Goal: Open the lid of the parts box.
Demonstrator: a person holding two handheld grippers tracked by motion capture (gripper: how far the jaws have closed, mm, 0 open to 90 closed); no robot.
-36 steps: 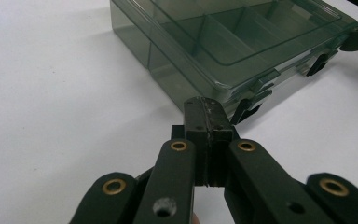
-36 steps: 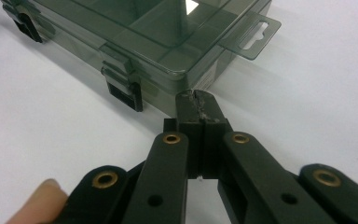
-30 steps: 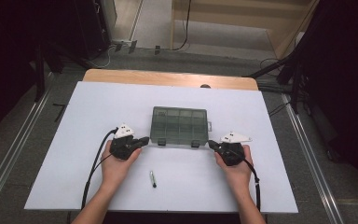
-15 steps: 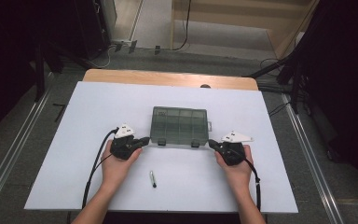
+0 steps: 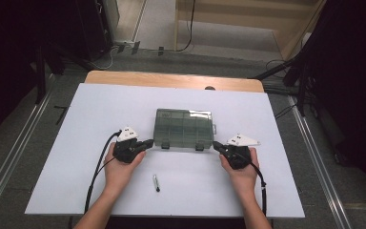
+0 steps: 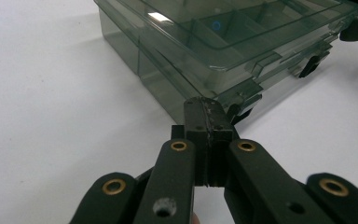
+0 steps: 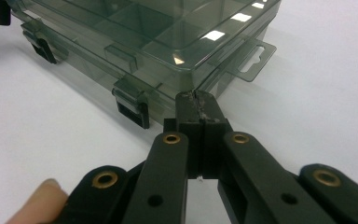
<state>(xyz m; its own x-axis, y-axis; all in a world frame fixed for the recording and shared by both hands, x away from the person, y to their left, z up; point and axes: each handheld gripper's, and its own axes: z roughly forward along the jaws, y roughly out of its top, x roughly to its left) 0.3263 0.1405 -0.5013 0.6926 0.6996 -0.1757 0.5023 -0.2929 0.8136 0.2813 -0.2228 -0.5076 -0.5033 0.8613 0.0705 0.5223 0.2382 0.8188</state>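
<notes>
high view: both hands rest on the white table (image 5: 76,143), the left gripper (image 5: 147,142) and right gripper (image 5: 216,145) aimed inward at the near corners of the closed compartment box (image 5: 183,128) between them. this looks like the approach before unlatching.

left gripper view: jaws pressed together, empty, the box just ahead.

right gripper view: jaws together, empty; a latch (image 7: 133,100) lies just left, which the next move likely must catch.

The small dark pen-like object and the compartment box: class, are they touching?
Apart. The high view shows the pen-like object lying alone on the white table, with a bare strip of table between it and the compartment box.
</notes>
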